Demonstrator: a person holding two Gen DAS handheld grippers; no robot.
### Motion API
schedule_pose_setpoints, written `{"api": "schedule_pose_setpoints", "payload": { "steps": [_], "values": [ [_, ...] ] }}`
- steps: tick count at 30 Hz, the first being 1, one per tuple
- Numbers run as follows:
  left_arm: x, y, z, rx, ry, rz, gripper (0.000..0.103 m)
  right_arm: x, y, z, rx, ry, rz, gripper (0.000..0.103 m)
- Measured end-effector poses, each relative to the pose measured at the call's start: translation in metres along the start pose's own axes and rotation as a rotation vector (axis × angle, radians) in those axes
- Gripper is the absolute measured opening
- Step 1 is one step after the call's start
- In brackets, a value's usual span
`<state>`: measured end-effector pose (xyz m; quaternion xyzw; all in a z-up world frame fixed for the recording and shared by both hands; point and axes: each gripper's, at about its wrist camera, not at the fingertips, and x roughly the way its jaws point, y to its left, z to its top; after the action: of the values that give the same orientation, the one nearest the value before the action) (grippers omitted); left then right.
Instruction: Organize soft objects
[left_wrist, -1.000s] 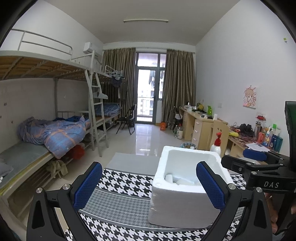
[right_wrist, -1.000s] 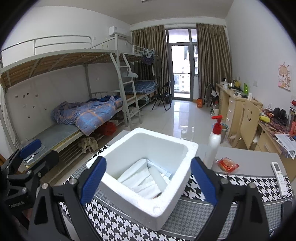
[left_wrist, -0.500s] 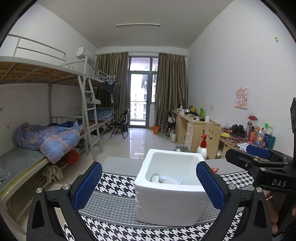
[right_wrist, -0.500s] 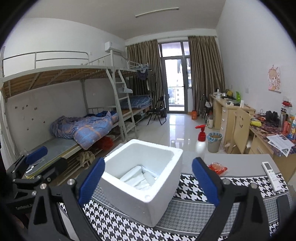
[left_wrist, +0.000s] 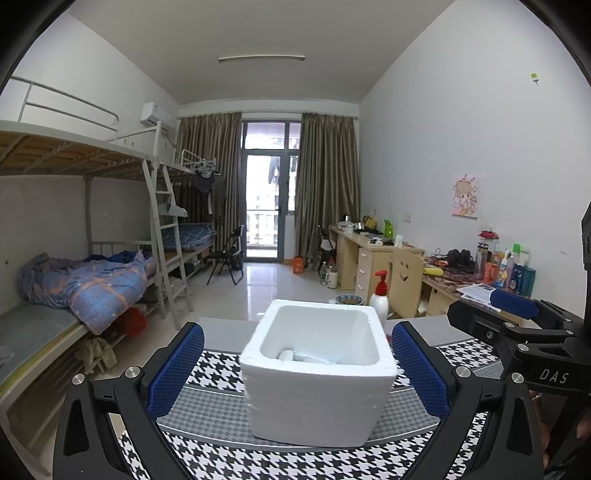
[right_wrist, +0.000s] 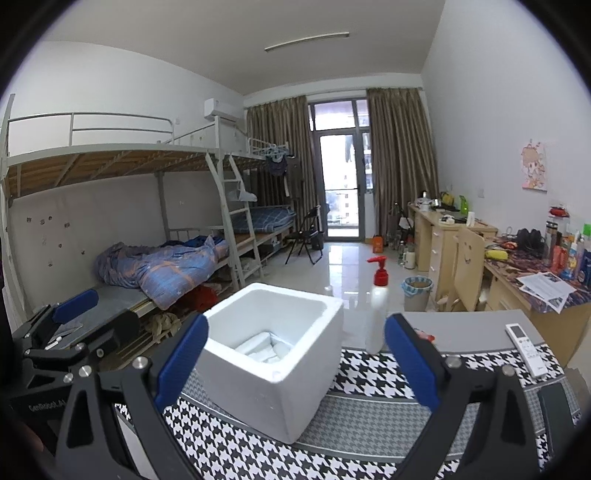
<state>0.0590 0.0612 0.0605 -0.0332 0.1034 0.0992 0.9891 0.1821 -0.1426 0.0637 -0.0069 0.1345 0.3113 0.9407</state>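
A white foam box (left_wrist: 314, 380) stands on the houndstooth table cloth (left_wrist: 218, 373); it also shows in the right wrist view (right_wrist: 273, 354). White soft foam pieces (right_wrist: 266, 345) lie inside it, partly hidden by the box wall, and show in the left wrist view (left_wrist: 306, 356) too. My left gripper (left_wrist: 295, 369) is open and empty, held back from the box at about its height. My right gripper (right_wrist: 295, 365) is open and empty, back from the box on its right side. Each gripper shows in the other's view, the right one (left_wrist: 517, 332) and the left one (right_wrist: 70, 332).
A pump bottle with a red top (right_wrist: 377, 306) stands behind the box. A red packet (right_wrist: 424, 336) and a white remote (right_wrist: 524, 349) lie on the grey table top. A bunk bed (right_wrist: 147, 266) stands left, desks (right_wrist: 443, 236) right.
Both grippers have drawn back and tilted up, so the box looks smaller and farther, and less of its inside shows. Both stay open and empty.
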Motion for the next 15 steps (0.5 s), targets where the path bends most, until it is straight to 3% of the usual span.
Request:
{"api": "schedule_pose_setpoints", "payload": {
  "steps": [15],
  "values": [
    [-0.014,-0.013,-0.01,-0.012,-0.013,-0.051,0.102,-0.025,-0.015,-0.019,0.008,-0.026,-0.035,0.098]
  ]
}}
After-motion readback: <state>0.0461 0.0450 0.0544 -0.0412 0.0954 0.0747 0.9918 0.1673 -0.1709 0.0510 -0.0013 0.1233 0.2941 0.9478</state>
